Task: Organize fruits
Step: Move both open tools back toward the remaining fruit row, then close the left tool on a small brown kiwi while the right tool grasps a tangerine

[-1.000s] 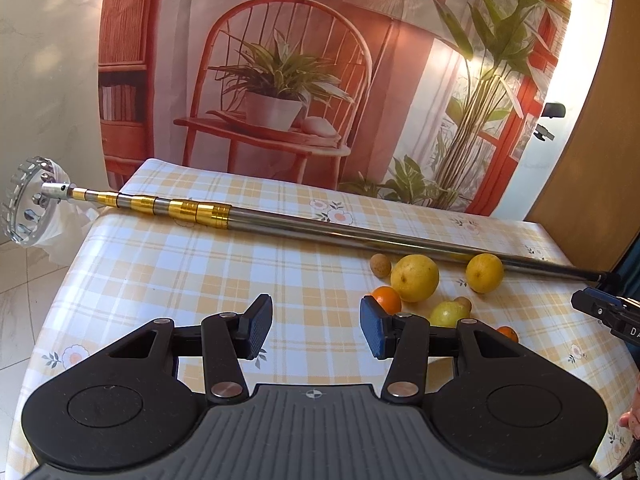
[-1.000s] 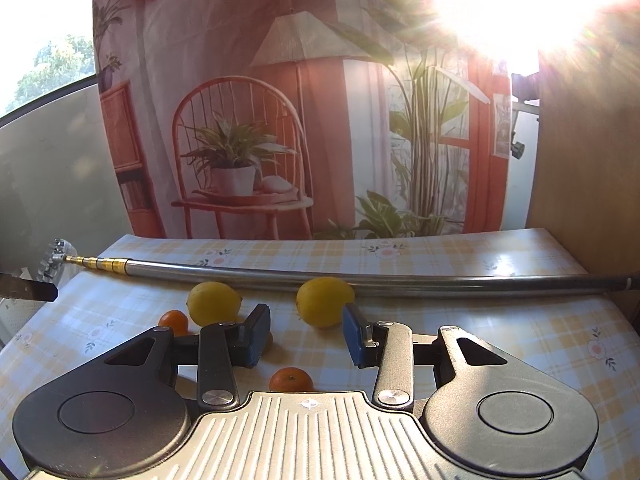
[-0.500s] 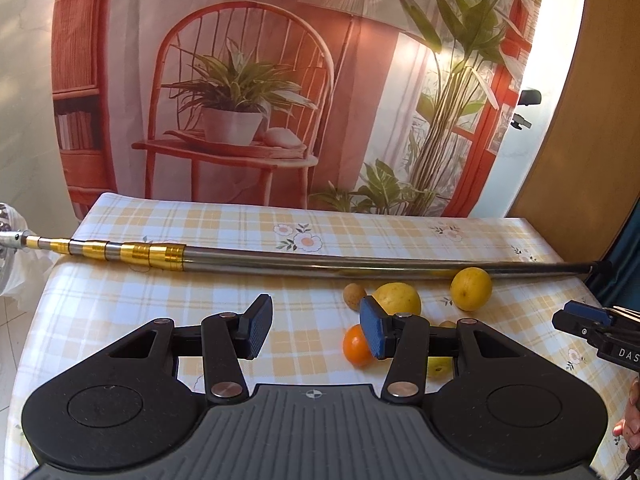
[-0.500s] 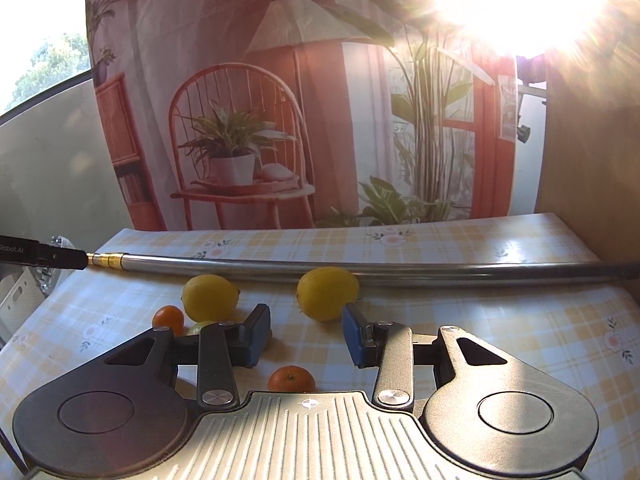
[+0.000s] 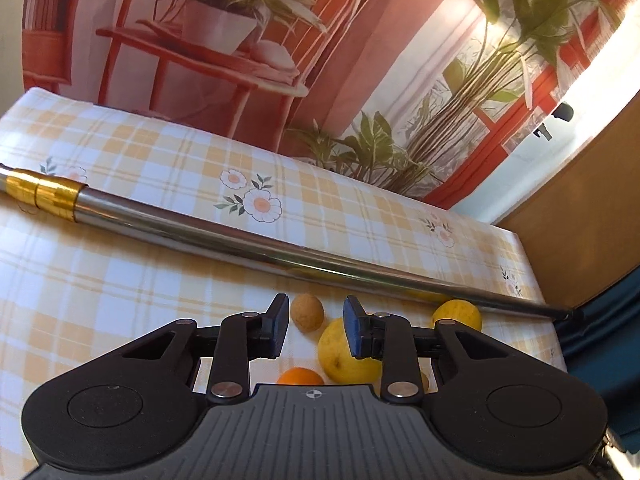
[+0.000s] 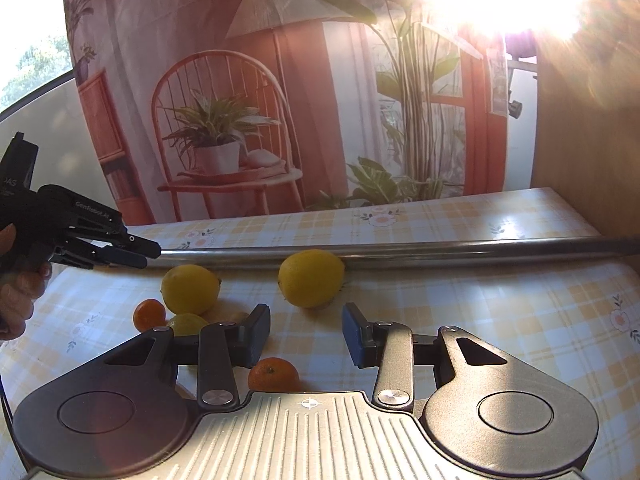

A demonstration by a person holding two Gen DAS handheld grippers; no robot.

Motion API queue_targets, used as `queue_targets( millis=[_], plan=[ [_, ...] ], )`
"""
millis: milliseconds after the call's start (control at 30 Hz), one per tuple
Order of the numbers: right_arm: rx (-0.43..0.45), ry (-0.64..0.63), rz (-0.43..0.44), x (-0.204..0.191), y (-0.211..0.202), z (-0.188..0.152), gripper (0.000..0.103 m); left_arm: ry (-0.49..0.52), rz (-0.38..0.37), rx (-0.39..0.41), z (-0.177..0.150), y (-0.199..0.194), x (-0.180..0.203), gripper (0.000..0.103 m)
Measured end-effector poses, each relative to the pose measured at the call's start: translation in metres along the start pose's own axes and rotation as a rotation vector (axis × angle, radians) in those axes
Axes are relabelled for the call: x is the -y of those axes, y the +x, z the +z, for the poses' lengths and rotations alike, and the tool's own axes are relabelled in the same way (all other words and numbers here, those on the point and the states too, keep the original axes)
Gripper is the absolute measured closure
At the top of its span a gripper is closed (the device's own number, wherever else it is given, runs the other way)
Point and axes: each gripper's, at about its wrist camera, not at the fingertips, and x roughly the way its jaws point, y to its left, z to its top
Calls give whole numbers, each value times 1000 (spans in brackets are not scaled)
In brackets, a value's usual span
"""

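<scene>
While no bowl, basket or other container is seen in either view, the fruits are found loose on the table covered with a yellow-and-white checked floral cloth [image 5: 132, 280]. The left tool [image 5: 316, 330] is held with its blue-padded fingers apart and nothing between them; beyond its tips a small round brown fruit [image 5: 307, 313] lies on the cloth. A large yellow lemon [image 5: 340, 354] is partly hidden behind the right-hand finger, a small orange mandarin [image 5: 300, 377] is seen just above the tool's body, and a second yellow lemon [image 5: 460, 314] lies near the long telescopic metal pole with gold collars [image 5: 240, 244], which is laid across the table behind the fruit.

The right tool [image 6: 306, 334] is likewise spread wide and empty. In its view, one lemon [image 6: 311, 278] is touching the pole [image 6: 400, 252], another [image 6: 190, 289] lies further left, and a smaller yellow-green fruit [image 6: 186, 323] is just beside that one, with a mandarin [image 6: 149, 314] to its left. Another mandarin [image 6: 273, 374] lies close under the tool. Open cloth is left to the right of the fruit, up to the table's edge by the brown wooden panel [image 6: 580, 140]. The left tool [image 6: 120, 250], held in a hand [image 6: 18, 280], is seen over the pole's left part.
</scene>
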Motion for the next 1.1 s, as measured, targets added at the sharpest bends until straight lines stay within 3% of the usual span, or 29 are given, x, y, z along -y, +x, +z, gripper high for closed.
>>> queue_targets(
  millis=[600,667,933,1100],
  plan=[
    [-26,24,-6,7,12,-3,66,-12,52,-91,6,53,2,72],
    [-30,29,-4,8,13,-4,66,1,51,-92,5,55,2,78],
    [-42,60,33,16,24,-13,66,82,73,-23,1,37,8,78],
    [-57,13,94,8,35,-20,64,146,81,34,-3,11,15,78]
  ],
)
